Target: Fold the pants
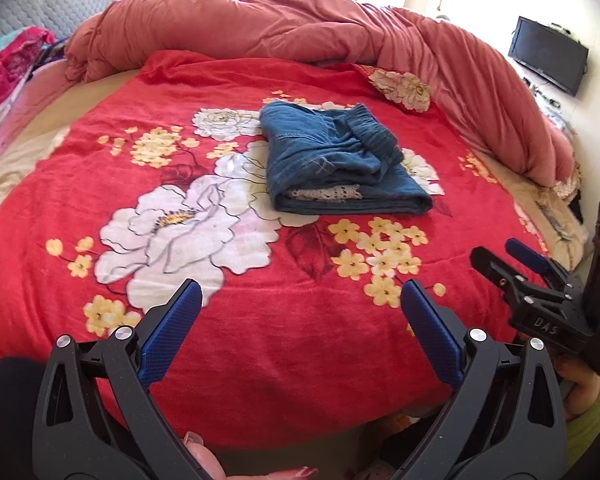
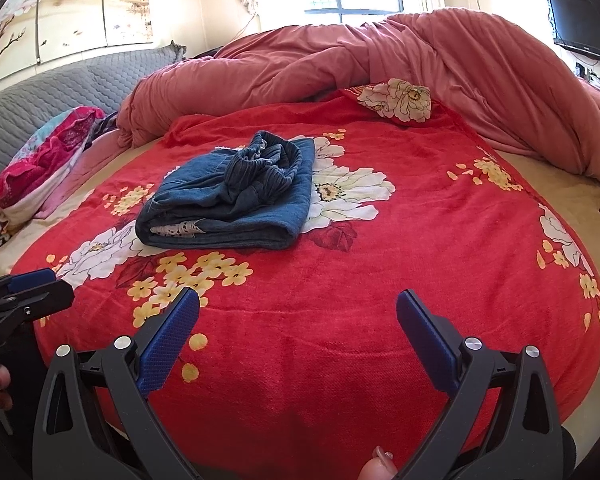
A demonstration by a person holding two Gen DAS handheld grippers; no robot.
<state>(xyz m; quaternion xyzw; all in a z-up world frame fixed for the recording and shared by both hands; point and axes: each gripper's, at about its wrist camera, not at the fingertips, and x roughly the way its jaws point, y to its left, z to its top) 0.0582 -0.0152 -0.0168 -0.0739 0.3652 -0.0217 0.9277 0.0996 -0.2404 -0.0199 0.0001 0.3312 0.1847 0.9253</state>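
Blue denim pants (image 1: 340, 160) lie folded in a compact stack on the red floral blanket (image 1: 260, 320), with a white lace trim showing at the near fold. They also show in the right wrist view (image 2: 232, 192). My left gripper (image 1: 300, 292) is open and empty, held back near the bed's front edge, well short of the pants. My right gripper (image 2: 298, 300) is open and empty, also near the front edge, to the right of the pants. The right gripper shows at the right of the left wrist view (image 1: 500, 256).
A rumpled pink duvet (image 1: 300, 28) is heaped along the back and right of the bed. A grey quilted headboard (image 2: 40, 92) and a pink patterned pillow (image 2: 44, 160) are at the left. A dark monitor (image 1: 548, 54) hangs on the right wall.
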